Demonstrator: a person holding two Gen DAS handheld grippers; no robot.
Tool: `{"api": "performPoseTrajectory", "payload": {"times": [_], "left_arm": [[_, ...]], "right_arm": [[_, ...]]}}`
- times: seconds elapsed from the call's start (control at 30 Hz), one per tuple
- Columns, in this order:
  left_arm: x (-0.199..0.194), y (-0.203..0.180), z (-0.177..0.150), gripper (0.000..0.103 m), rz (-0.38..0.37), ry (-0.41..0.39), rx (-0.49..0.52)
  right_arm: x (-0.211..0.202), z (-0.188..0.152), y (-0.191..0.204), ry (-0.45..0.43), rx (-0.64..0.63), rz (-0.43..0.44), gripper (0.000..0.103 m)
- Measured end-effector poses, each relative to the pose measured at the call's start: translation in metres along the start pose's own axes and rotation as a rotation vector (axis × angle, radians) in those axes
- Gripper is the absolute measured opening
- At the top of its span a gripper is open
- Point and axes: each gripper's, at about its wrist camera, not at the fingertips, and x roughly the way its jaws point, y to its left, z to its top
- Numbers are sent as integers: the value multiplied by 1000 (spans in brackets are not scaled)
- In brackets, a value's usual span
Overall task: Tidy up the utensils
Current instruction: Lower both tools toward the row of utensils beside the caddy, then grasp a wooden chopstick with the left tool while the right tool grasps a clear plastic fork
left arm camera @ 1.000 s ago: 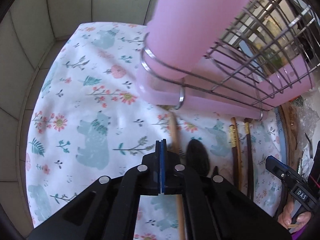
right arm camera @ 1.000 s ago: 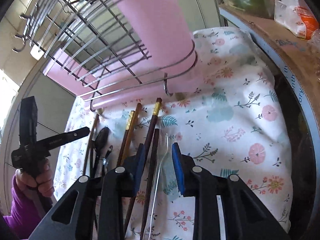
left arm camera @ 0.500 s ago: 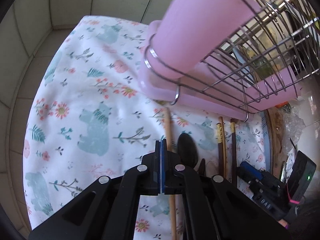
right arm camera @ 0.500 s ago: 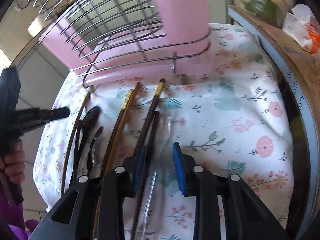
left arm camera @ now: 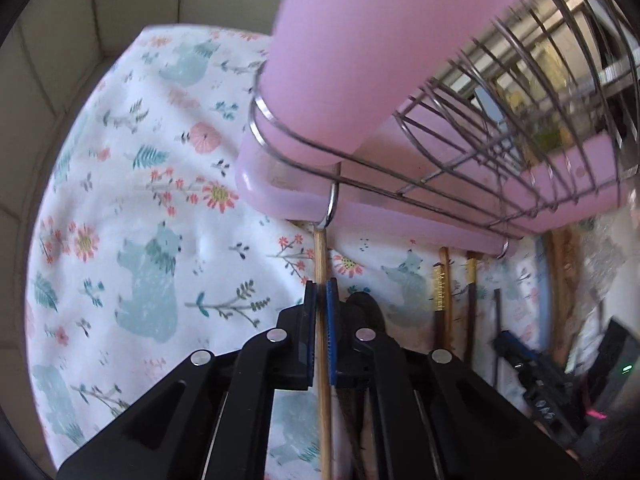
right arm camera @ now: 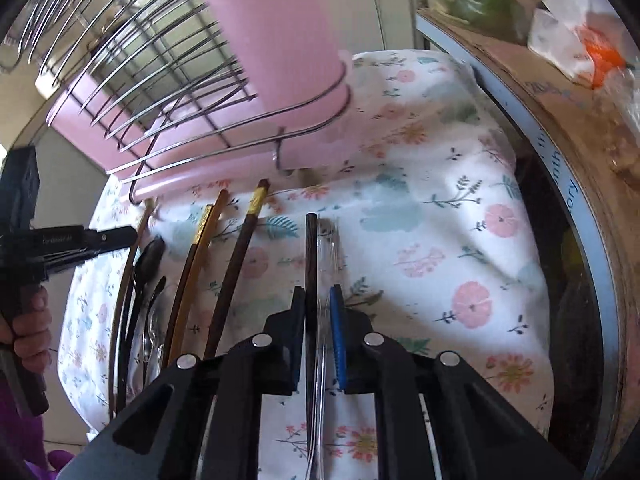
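Utensils lie side by side on a floral cloth [right arm camera: 440, 208] in front of a wire rack [left arm camera: 480, 140] that carries a pink utensil cup [left arm camera: 340, 60]. My left gripper [left arm camera: 319, 296] points down at the cloth, its blue pads tight against a thin wooden chopstick [left arm camera: 320, 256]. A black spoon [left arm camera: 366, 308] lies just right of it. My right gripper [right arm camera: 318, 300] is closing its jaws. A dark chopstick [right arm camera: 311, 248] and a clear plastic utensil [right arm camera: 328, 240] fill the gap between its pads. Two gold-banded chopsticks [right arm camera: 200, 236] [right arm camera: 250, 228] lie to their left.
The rack stands in a pink drip tray [left arm camera: 280, 196]. A cardboard edge [right arm camera: 520, 80] with a green pepper [right arm camera: 480, 0] and a plastic bag [right arm camera: 576, 36] borders the cloth on the right. A hand [right arm camera: 28, 320] holds the left gripper's handle. Tiled wall [left arm camera: 60, 80] lies to the left.
The left gripper has shifted so the wooden chopstick now sits between its pads, which stand slightly apart. The right jaws have narrowed onto the dark chopstick and clear utensil.
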Motion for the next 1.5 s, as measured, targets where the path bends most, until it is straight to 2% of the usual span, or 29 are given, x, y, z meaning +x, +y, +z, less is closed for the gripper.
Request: {"api": "performPoseTrajectory", "payload": {"times": [0.1,0.17,0.3,0.47,0.6,0.63,0.77,0.87,1.0,1.07,1.2,1.33,1.43,1.5], "left_arm": [[-11,10,0,5,-35,-2,-30],[-16,11,-1,5,-27,-16,-24],[-18,16,0,10,-9,-7,-19],[-2,5,-1,14,35,8,14],[2,8,-1,11,29,-6,-2],[-1,10,-1,6,28,-10,-10],[-23,23,-5,6,25,-35,2],[-35,31,-9,6,52,-56,11],[-32,44,-10,6,114,-55,-6],[-28,54,-11,6,111,-43,-29],[-26,51,-13,6,115,-54,-13],[-21,46,-14,6,112,-55,-13],[-20,45,-14,7,109,-47,-9],[-15,40,-12,7,110,-36,5]], "right_arm": [[-4,2,-4,-7,9,6,12],[-6,5,-6,-18,19,10,12],[-4,9,-14,4,57,70,17],[-14,9,-18,-26,53,105,19],[-18,10,-23,-34,59,97,19],[-20,9,-25,-35,59,98,19],[-24,11,-30,-44,68,91,19],[-24,11,-31,-45,69,77,19],[-15,11,-26,-15,50,74,19],[-7,11,-22,7,36,59,19],[7,9,-14,37,-3,3,19],[11,10,-4,11,-41,-46,16],[8,11,-15,7,25,-25,13],[3,11,-23,0,40,-42,14]]}}
